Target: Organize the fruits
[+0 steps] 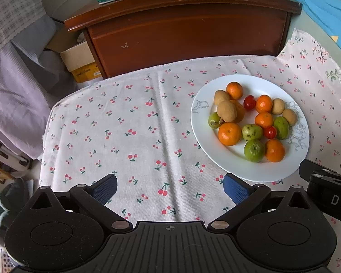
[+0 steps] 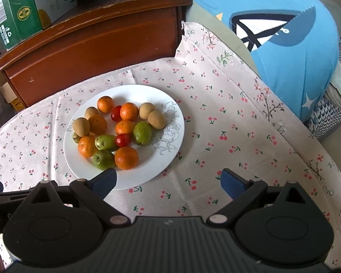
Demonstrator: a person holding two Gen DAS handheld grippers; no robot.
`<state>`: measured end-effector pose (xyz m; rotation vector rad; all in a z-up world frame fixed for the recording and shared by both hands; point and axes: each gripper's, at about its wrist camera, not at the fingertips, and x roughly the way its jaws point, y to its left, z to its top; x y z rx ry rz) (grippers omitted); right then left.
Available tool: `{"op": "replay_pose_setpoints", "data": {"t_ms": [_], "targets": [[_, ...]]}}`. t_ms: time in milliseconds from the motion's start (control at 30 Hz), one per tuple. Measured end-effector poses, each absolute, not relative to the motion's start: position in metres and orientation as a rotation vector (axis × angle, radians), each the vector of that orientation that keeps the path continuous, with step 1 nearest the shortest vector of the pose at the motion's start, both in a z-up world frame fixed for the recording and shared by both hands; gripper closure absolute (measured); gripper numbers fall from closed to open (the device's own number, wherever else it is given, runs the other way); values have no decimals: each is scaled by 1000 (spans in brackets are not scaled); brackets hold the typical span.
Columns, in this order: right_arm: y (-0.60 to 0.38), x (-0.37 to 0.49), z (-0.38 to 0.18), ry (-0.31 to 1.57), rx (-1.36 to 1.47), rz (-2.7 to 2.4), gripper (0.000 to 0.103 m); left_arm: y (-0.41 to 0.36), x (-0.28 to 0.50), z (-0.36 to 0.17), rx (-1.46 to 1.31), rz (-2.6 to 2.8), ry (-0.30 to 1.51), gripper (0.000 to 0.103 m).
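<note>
Right gripper [image 2: 168,180] gaping; blue cushion [image 2: 291,52] fully seen right view only

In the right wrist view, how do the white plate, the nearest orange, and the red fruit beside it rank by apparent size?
1. White plate, clearly the largest.
2. Nearest orange.
3. Red fruit, the smallest.
The orange lies slightly nearer the camera, but the difference looks too large for that alone.
</note>
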<state>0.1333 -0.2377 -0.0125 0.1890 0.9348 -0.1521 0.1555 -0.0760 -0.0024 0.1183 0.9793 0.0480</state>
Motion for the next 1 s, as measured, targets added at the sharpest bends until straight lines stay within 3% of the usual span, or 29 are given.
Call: {"op": "replay_pose_setpoints", "data": {"t_ms": [633, 1000], "targets": [[-233, 106, -4, 845, 235, -37, 5, -48, 115, 12, 42, 38, 959, 3], [-218, 62, -41, 855, 269, -24, 3, -9, 77, 23, -24, 63, 939, 2]]}}
